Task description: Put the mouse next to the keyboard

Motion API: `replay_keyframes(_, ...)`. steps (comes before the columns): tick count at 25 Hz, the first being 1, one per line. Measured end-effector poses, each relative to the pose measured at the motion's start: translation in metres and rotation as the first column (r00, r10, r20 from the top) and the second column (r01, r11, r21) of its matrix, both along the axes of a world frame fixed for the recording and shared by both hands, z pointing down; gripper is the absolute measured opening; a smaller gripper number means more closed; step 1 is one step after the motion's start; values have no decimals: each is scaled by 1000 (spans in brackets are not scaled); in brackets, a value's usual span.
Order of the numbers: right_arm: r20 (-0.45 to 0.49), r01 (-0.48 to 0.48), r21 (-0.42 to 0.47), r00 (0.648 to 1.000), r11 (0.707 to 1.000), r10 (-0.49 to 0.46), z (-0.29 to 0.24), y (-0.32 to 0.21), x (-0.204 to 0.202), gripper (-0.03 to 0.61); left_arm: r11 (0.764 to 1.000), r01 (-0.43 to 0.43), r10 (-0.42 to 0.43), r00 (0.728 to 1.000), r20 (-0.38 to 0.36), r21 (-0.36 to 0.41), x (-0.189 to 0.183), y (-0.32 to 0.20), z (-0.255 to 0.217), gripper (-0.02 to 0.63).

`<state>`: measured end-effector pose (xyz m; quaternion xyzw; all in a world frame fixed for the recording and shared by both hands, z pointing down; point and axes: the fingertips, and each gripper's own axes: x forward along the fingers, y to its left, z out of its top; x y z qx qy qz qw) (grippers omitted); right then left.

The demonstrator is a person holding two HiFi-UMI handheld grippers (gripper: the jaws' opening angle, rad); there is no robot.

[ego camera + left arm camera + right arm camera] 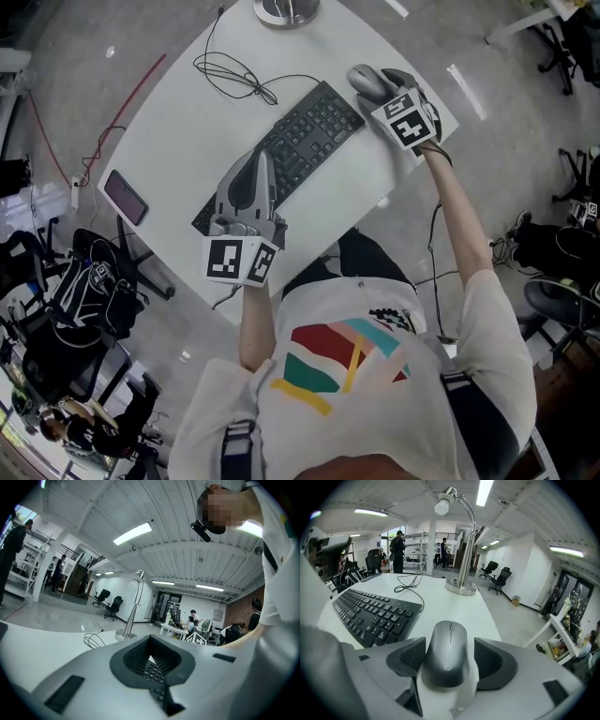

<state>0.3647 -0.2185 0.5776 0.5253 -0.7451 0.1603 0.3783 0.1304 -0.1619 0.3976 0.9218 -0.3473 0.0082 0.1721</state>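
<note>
1. Progress: the mouse (367,82) lies flat on the white table (187,112), just beside the right-hand short end of the black keyboard (291,150). A narrow strip of bare table shows between the 2. On that evidence the placement itself appears done, or very nearly so.

2. Outstanding: the right gripper (449,662) straddles the mouse, so the release is judged incomplete. All that is left is to draw this gripper clear without nudging the mouse.

3. Right gripper, jaw state: apart, 1 jaw on each side of the mouse. The left-hand pad sits against or nearly against the mouse's flank, while a sliver of white table shows at the right-hand pad, so this is not a clamp.

4. Left gripper (265,159), jaw state: closed together with nothing between them. It is poised over the left part of the keyboard, and keys show through the gap in its pads. It has no evident part in the placement.

5. Condition of the mouse: dark grey, smooth, low domed shell with a scroll wheel on the centre line. No cord is visible on it. It sits upright on its base, nose pointing away from the gripper, roughly in line with the keyboard's end.
</note>
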Motion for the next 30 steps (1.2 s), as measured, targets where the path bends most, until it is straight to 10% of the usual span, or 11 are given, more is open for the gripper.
replay_keyframes(12, 300, -170, 266, 950, 949, 87, -143, 13, -16, 307, 997, 12, -11, 1000, -18, 75, -16, 18, -30, 44)
replay_keyframes(22, 488, -261, 533, 872, 805, -40, -283, 72, -98, 298, 986, 96, -93, 995, -23, 133, -72, 35, -63, 44)
replay_keyframes(27, 443, -136, 649, 867, 748, -226, -320, 90, -163, 11, 964, 187, -181, 982, -49, 188, -111, 37, -88, 44)
replay_keyframes(30, 420, -80, 648, 867, 758, -268, -319, 95, -193, 11, 947, 234, -224, 972, -69, 219, -130, 41, -103, 44)
